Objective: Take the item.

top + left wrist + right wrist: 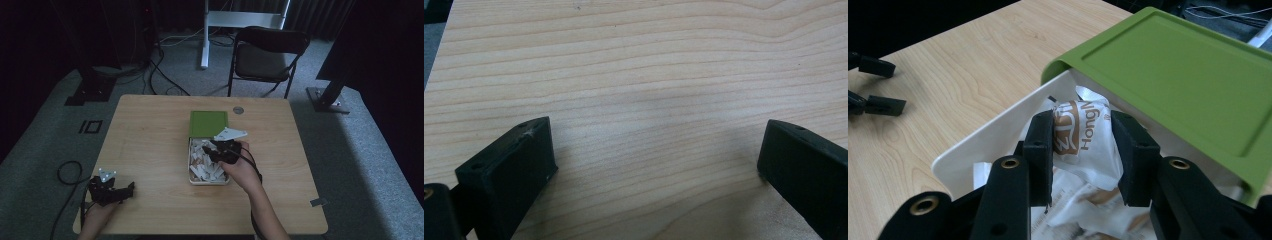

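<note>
left gripper (131, 189) low at the surface's (150, 150) near-left corner, jaws spread over bare wood. right gripper (1082, 150) above the white box (978, 145), green lid (1178, 75) behind, jaws pinching a white packet (1083, 140) printed "hong" in brown.

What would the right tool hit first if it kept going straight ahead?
Probably the green lid. The right tool, closed on a white packet, points over the white box toward it, though depth is unclear.

Right gripper (216, 151) is down in the white box (190, 165) of packets (206, 170), probably gripping one; green lid (208, 123) sits behind it.
</note>
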`<state>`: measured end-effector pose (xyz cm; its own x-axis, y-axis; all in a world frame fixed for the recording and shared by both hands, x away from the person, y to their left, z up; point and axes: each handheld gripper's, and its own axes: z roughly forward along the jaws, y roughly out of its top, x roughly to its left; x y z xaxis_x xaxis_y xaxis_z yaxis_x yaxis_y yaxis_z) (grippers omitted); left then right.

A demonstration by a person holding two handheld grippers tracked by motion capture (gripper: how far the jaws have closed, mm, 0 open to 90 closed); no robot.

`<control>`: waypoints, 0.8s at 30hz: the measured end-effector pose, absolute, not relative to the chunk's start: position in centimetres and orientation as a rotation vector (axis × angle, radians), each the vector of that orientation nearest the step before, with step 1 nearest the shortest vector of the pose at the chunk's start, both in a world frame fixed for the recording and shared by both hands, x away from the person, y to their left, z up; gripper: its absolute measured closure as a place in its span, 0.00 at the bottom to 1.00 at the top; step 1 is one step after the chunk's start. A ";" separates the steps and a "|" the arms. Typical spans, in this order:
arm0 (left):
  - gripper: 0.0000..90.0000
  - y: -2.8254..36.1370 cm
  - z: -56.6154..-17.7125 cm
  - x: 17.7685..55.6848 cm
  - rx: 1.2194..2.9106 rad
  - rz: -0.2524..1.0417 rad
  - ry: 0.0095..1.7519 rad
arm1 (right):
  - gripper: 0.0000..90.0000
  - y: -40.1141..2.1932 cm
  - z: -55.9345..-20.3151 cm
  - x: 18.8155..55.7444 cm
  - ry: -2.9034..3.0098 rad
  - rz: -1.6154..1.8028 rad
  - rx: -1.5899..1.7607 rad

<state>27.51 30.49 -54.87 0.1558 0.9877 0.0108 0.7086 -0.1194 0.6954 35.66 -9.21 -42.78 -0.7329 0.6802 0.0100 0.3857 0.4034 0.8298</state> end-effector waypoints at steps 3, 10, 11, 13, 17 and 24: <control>0.03 30.5 -54.9 27.5 1.890 0.663 1.609 | 0.71 -9.8 -42.5 35.7 2.322 1.253 0.935; 0.03 30.5 -54.9 27.5 1.893 0.663 1.608 | 0.71 -11.6 -41.7 35.8 2.277 1.249 0.962; 0.03 30.5 -54.9 27.5 1.893 0.663 1.609 | 0.71 -11.9 -41.6 35.8 2.271 1.250 0.966; 0.03 30.5 -54.9 27.5 1.893 0.663 1.609 | 0.71 -12.5 -41.4 35.8 2.256 1.268 0.977; 0.03 30.5 -54.9 27.5 1.893 0.663 1.609 | 0.71 -13.7 -41.2 35.9 2.221 1.272 1.007; 0.03 30.5 -54.9 27.5 1.890 0.663 1.609 | 0.71 -15.6 -41.2 36.1 2.177 1.253 1.038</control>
